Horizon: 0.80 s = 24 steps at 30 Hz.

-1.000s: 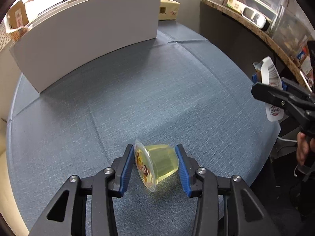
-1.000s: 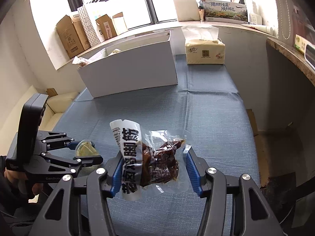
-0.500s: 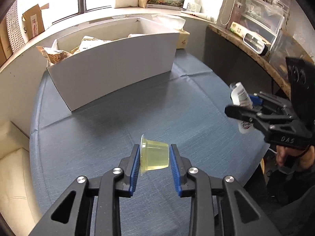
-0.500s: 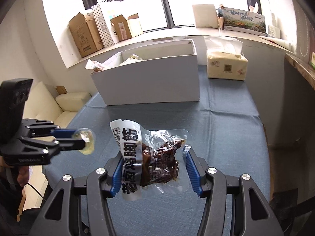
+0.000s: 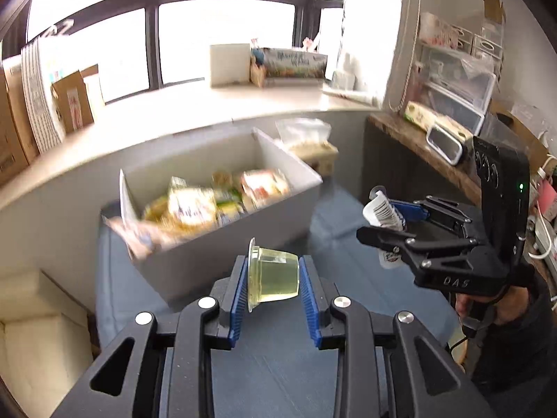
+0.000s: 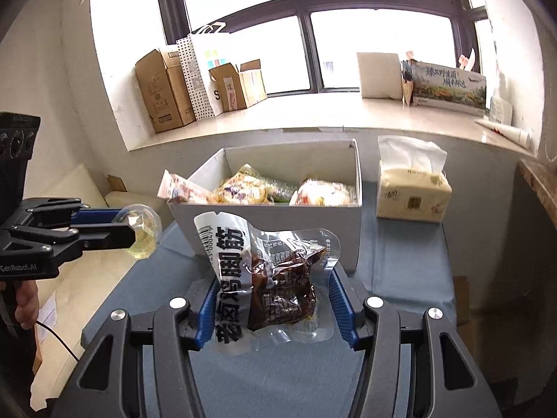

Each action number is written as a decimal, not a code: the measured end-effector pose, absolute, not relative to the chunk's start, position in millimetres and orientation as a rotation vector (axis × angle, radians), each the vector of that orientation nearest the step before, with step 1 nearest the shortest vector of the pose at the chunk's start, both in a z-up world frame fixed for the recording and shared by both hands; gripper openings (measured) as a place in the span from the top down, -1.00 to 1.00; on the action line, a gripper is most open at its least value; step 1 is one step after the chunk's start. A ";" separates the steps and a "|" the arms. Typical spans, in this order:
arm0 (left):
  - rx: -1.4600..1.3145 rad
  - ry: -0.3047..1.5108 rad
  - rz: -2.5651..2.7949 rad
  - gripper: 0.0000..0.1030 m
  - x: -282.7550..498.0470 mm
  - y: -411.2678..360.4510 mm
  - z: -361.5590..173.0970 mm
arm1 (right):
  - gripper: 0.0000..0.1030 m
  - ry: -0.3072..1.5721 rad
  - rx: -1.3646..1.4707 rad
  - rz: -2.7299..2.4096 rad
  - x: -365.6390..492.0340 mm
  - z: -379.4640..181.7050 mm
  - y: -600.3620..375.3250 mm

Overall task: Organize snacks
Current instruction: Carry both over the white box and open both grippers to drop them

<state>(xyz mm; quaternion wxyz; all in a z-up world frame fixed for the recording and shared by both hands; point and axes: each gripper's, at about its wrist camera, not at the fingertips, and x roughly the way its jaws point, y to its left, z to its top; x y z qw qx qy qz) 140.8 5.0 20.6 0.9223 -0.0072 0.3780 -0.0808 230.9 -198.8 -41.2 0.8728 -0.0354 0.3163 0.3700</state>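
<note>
I'm holding both tongs up in the air over the blue-clothed counter (image 6: 400,250), short of the white box (image 6: 278,221). The box is sitting at the far end of the counter, just under the windowsill (image 6: 313,115), with a tissue pack (image 6: 412,191) beside its right wall. The cloth between me and the box's near wall is lying bare, so there is open room up to it.

The left tongs (image 5: 273,287) are gripping a jelly cup (image 5: 273,277); the jaws have just been closing and the blue pads are now pressing on its lid side and base. The cup is lying sideways between them, clear plastic, pale yellow-green jelly, flat rim to the left.

The right tongs (image 6: 273,308) are standing about half open, clamping a snack pouch (image 6: 268,275) upright: clear vacuum pack, dark brown meat pieces, white band with black characters down its left edge. From the left camera only its white top is showing beyond the right tongs (image 5: 386,224).

The left view is blurring, so the packets in the box (image 5: 216,205) are reading only as yellow, white and orange wrappers. One packet is overhanging the box's left corner. A hand (image 6: 26,301) is showing below the left tongs (image 6: 132,230), cut off at the frame edge.
</note>
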 end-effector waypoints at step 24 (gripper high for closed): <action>-0.127 0.707 0.153 -1.00 287.9 112.2 -8.6 | -1.00 0.771 -0.106 0.672 412.6 -31.7 -79.0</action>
